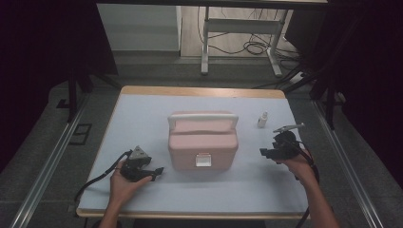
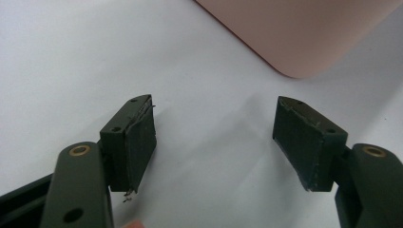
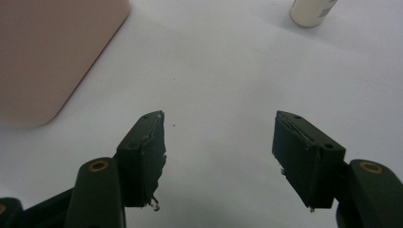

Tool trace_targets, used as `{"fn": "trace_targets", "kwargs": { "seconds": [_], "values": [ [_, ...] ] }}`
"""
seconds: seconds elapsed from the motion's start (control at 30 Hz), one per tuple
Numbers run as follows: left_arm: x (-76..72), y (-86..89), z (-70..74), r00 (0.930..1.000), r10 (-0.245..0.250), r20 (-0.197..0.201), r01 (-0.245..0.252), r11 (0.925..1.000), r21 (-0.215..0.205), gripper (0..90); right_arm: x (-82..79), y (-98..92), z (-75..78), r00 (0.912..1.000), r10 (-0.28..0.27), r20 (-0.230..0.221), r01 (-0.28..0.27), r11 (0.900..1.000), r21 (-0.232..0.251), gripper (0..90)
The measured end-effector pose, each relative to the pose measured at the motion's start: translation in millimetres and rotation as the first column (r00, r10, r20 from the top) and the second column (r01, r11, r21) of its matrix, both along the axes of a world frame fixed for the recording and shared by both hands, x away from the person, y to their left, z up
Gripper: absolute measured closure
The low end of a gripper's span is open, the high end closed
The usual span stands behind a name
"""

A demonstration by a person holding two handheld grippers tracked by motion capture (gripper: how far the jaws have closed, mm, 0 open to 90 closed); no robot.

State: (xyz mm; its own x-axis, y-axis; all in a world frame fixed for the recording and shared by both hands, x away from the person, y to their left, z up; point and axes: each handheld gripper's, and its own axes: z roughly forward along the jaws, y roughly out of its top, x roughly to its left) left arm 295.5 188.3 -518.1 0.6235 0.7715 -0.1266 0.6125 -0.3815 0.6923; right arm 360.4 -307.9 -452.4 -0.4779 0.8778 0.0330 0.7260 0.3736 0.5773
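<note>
Near the front edge of the table (image 1: 142,102), on either side of the middle, I am holding both tongs low over the white cover with nothing in them: the left gripper (image 2: 214,137) is standing wide, its two black pads well apart over bare cover, and the right gripper (image 3: 218,152) is standing just as wide and just as empty. From above I am seeing the left gripper (image 1: 154,172) pointing toward the front left corner of the pink box (image 1: 203,141), near it but not touching, and the right gripper (image 1: 266,153) sitting off the box's right side, farther from it. Moving outward, the pink box is sitting upright at about the centre of the table, lid down, a white latch plate on its front face and a broad handle lying along its back top edge; its rounded corner is showing in the left gripper view (image 2: 304,33) and in the right gripper view (image 3: 52,52). I am judging it to be stiff moulded plastic, smooth and rather slippery, bulky for these jaws and possibly weighted by contents I cannot see, so I am expecting the handle or the latch to be the sensible grip, not the rounded walls. Beyond the right gripper, toward the back right corner, a small white bottle (image 1: 262,119) is standing apart, light and easy to tip.
</note>
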Motion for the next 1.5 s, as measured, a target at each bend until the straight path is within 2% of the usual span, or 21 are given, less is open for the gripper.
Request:
{"fn": "trace_targets", "kwargs": {
  "seconds": [0.63, 1.0, 1.3, 1.5],
  "values": [
    [-0.2, -0.4, 0.2, 1.0000, -0.005, -0.006, 0.005, 1.0000, -0.004, 30.3, 29.8, 4.2, 13.1, 0.9995, -0.022, -0.021, 0.021, 0.999, -0.045, 35.5],
    [-0.2, -0.5, 0.2, 1.0000, -0.007, -0.006, 0.007, 1.0000, -0.007, 30.4, 53.3, 6.7, 14.5, 0.9961, -0.057, -0.068, 0.051, 0.995, -0.082, 35.0],
    [-0.1, -0.6, -0.1, 1.0000, -0.006, -0.003, 0.006, 1.0000, -0.006, 30.5, 70.3, 5.8, 16.7, 0.9936, -0.086, -0.073, 0.079, 0.992, -0.095, 35.0],
    [0.3, -0.7, -0.1, 1.0000, -0.003, -0.004, 0.003, 1.0000, -0.008, 30.7, 84.6, 4.9, 16.4, 0.9907, -0.106, -0.086, 0.099, 0.992, -0.084, 35.1]
  ]
}}
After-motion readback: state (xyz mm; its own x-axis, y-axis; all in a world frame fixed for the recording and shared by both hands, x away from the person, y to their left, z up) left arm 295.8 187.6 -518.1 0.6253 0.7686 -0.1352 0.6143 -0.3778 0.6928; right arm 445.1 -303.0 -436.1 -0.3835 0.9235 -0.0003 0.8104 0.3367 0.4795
